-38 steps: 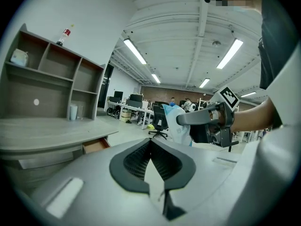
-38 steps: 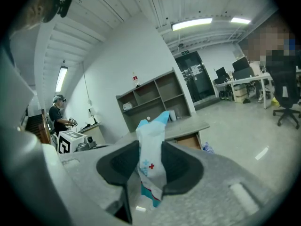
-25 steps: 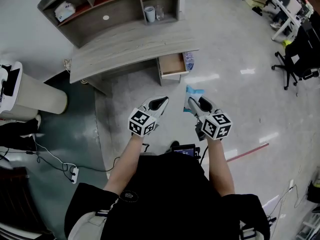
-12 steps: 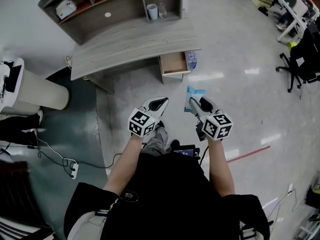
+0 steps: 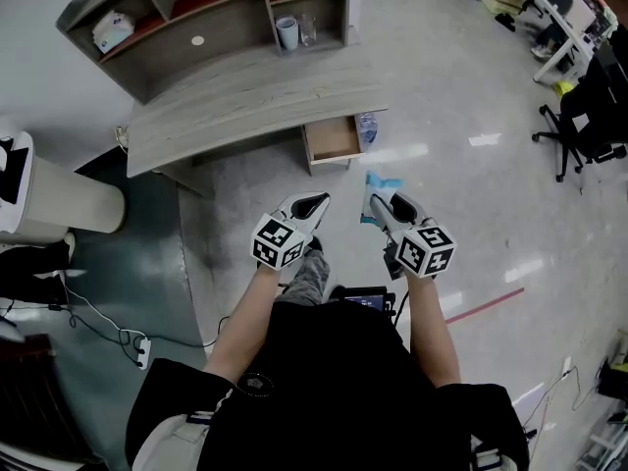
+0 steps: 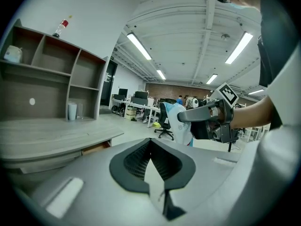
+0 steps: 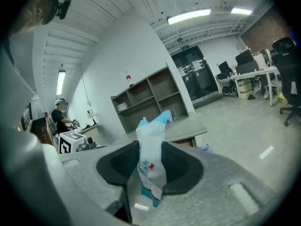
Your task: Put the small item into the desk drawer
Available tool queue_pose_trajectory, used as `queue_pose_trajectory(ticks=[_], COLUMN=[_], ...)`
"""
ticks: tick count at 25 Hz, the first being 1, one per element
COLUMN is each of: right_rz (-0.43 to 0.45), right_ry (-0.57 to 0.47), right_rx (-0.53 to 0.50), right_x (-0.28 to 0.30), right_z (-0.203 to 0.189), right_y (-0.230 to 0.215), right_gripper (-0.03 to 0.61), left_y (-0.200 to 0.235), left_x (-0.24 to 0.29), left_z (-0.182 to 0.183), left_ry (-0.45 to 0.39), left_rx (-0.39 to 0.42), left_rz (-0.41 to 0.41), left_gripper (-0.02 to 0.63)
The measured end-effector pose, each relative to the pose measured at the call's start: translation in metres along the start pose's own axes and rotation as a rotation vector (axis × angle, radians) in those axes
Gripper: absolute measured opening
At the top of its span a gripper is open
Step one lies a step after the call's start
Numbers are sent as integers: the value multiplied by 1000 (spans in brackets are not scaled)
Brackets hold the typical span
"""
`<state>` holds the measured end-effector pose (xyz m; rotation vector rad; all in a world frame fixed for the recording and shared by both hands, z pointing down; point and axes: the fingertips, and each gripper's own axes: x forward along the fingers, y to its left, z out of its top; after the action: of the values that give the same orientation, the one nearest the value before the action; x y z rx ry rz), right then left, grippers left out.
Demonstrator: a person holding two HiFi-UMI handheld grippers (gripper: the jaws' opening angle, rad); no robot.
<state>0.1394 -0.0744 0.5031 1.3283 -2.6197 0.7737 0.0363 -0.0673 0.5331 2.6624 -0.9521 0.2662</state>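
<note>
Pale blue and white film, thin and creased: this is the small packet (image 7: 151,160), pinched upright between the closed jaws of your right hand-held gripper (image 5: 388,204). In the right gripper view the jaws bear on its lower half and its blue top corner stands free above them. In the head view it projects from the jaw tips toward 12 o'clock. Your left hand-held gripper (image 5: 314,201) is at 9 o'clock of the right one and apart from it. Its jaws are together with nothing between them.

The desk (image 5: 245,96) lies ahead at 12 o'clock, well apart from both grippers. Its drawer (image 5: 334,140) is pulled open under the desk's right end, at about 11 o'clock from the packet. As far as the head view shows, the drawer's inside is bare. A crumpled clear bag (image 5: 367,126) lies on the floor just beside the drawer, at its 3 o'clock.

Handling, as a judgement: the packet looks light and soft, a pouch that folds rather than resists. A hold across its flat faces, mid-body, suits it. The film may be slick, so a slackened grip could let it slide. Its contents cannot be made out, so a hard squeeze is best avoided.

Stage, as a judgement: you are carrying, and the drawer is already open. What remains is the approach and a release low inside the drawer, because so light an item could drift past the rim if let go from high up.
</note>
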Motion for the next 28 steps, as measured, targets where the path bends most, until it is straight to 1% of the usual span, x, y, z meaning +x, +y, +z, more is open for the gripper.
queue_pose_trajectory(ticks=[12, 24, 28], right_rz=[-29, -52, -54], right_ry=[-2, -1, 2], right_rx=[4, -4, -5], right_x=[76, 138, 152], right_z=[46, 81, 86], right_y=[-38, -52, -50], right_gripper=[151, 151, 152], left_y=[78, 143, 157], left_x=[52, 78, 81], left_z=[34, 62, 68], left_ry=[-5, -17, -25], left_rx=[-3, -3, -5], left_rz=[-30, -55, -59], left_gripper=[2, 2, 2])
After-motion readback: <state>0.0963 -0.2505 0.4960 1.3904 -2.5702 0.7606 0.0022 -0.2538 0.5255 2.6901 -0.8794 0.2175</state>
